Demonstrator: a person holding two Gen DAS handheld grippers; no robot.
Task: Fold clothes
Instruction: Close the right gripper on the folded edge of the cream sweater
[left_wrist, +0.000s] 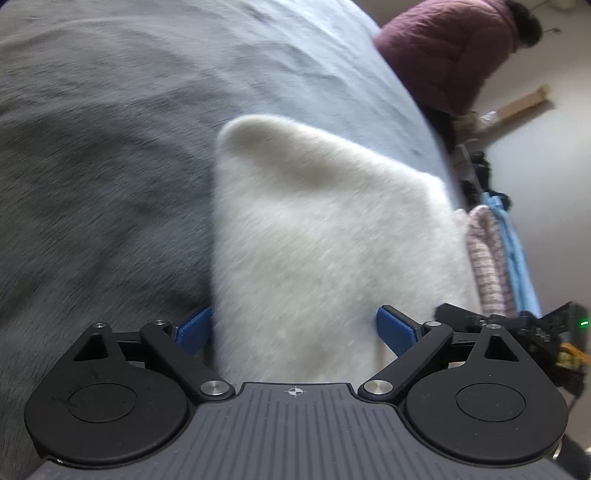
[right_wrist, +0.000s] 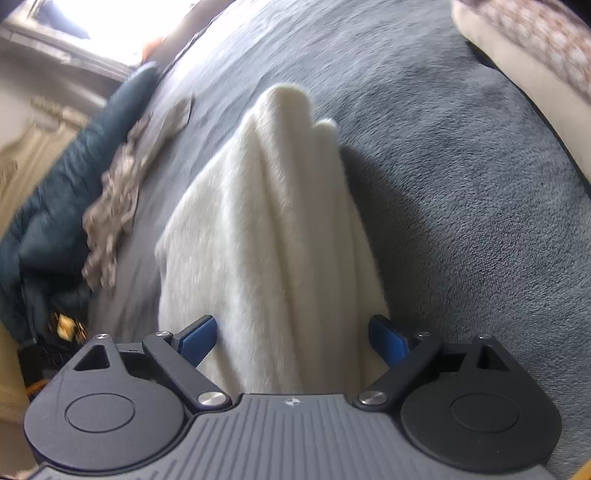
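Observation:
A white fleecy garment (left_wrist: 325, 240) lies folded on the grey bedspread (left_wrist: 92, 166). In the left wrist view it runs from between the jaws to a rounded far end. My left gripper (left_wrist: 295, 328) stands wide open, its blue pads (left_wrist: 395, 328) on either side of the near end of the cloth without pinching it. In the right wrist view the same garment (right_wrist: 266, 229) shows several long folds running away over the bedspread (right_wrist: 461, 184). My right gripper (right_wrist: 293, 338) is also wide open over the cloth, and its blue pads (right_wrist: 388, 339) do not squeeze it.
A person in a maroon padded jacket (left_wrist: 450, 48) bends beyond the bed's far corner. Pink knit (left_wrist: 487, 254) and light blue clothes (left_wrist: 517, 258) hang at the bed's right edge. A dark teal jacket (right_wrist: 55, 206), a beige lacy garment (right_wrist: 118, 192) and a patterned pillow (right_wrist: 535, 55) lie on the bed.

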